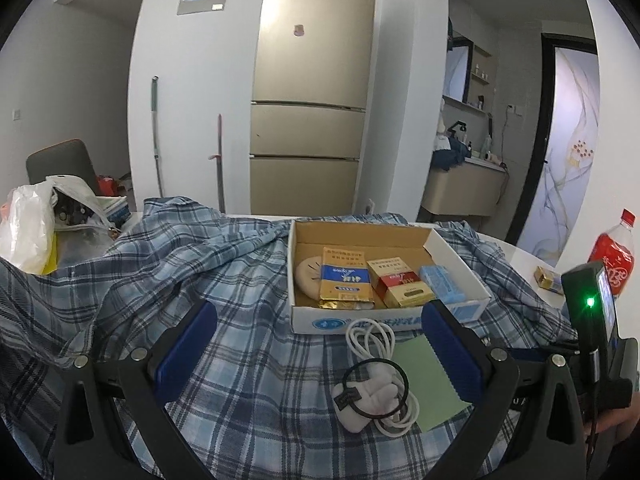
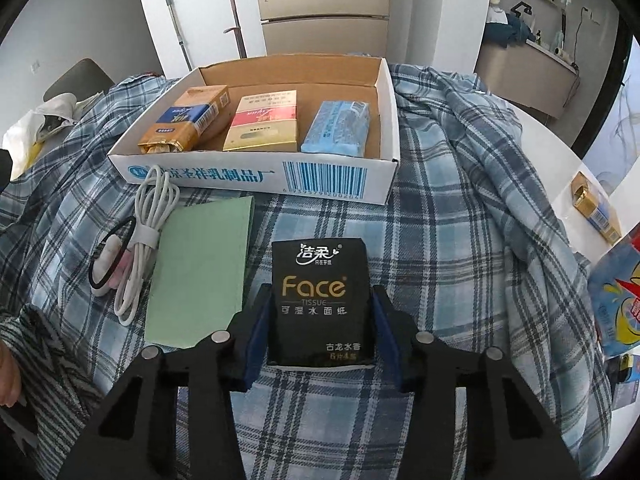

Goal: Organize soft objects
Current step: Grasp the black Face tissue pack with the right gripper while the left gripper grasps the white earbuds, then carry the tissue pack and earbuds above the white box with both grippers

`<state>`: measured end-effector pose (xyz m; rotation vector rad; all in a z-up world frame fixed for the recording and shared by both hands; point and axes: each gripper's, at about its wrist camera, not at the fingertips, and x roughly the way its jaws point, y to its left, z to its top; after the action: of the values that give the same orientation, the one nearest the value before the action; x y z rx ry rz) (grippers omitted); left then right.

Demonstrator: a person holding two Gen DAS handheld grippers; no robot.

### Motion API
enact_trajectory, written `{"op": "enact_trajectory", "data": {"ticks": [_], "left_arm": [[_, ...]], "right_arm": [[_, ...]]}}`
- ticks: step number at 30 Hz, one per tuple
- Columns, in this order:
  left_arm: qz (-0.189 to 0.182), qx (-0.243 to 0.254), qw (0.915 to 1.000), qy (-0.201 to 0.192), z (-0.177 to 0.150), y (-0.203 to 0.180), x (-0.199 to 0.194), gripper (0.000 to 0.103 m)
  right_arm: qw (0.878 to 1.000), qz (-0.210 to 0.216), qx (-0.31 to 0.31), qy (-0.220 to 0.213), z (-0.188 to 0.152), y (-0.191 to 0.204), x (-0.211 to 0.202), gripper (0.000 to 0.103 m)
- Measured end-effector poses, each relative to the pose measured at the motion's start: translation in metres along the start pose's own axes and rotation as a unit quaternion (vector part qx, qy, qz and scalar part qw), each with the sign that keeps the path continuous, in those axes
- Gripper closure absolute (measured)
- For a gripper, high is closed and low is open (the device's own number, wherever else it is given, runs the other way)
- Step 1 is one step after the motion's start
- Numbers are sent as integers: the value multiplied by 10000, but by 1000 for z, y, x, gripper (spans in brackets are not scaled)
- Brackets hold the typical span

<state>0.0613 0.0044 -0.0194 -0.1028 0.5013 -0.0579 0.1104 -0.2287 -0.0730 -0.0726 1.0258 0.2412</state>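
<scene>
A black "Face" tissue pack (image 2: pixel 320 300) lies on the plaid shirt (image 2: pixel 460 240), and my right gripper (image 2: pixel 320 290) is shut on it, blue pads against both its sides. Beyond it stands an open cardboard box (image 2: pixel 256 176) holding a blue tissue pack (image 2: pixel 336 128), a red-gold packet (image 2: pixel 264 124) and a yellow-blue packet (image 2: pixel 188 120). My left gripper (image 1: pixel 320 312) is open wide with nothing held. Between its fingers lie a white soft toy with a black hair band (image 1: pixel 368 396), a coiled white cable (image 1: pixel 370 336) and a green cloth (image 1: pixel 428 380). A round beige pad (image 1: pixel 306 280) sits in the box (image 1: pixel 456 256).
A red-labelled bottle (image 1: pixel 612 256) and a gold packet (image 2: pixel 596 208) stand on the white table at the right, next to a blue-yellow bag (image 2: pixel 616 304). Plastic bags (image 1: pixel 28 232) pile up at the left. A striped sleeve (image 2: pixel 48 360) shows at lower left. A fridge (image 1: pixel 312 80) stands behind.
</scene>
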Motion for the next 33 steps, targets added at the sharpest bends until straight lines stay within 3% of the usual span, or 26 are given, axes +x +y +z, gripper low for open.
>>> {"op": "enact_trajectory", "data": {"ticks": [3,5,8,11,18,22,26,33], "left_arm": [[-112,63,9999,104,0,-2,1,0],[-202,159,9989,404,-1,-4,9,2],[-505,210,9914,1186,-9,-7,32,23],[-669,80,9828,1718,-17,-4,49,35],[-724,1,9697,2332,-30,-3,73,51],[-742,26,9665,2456,-32,-5,78,54],[-778,121,9655,2482,-35,-9,78,64],[-747,268,9662,2452,-36,-16,77,68]], "right_arm": [[9996,-39,23,-271,1,0,-11,57],[9982,-66,20,-594,1,0,-23,57],[9954,-6,77,-954,0,-2,-37,57],[9949,8,64,-1003,1,-2,-39,57],[9954,23,-104,-951,3,6,-36,57],[9958,36,-77,-907,2,4,-34,57],[9959,45,-80,-902,2,3,-34,57],[9959,-7,-75,-897,1,4,-33,57]]}}
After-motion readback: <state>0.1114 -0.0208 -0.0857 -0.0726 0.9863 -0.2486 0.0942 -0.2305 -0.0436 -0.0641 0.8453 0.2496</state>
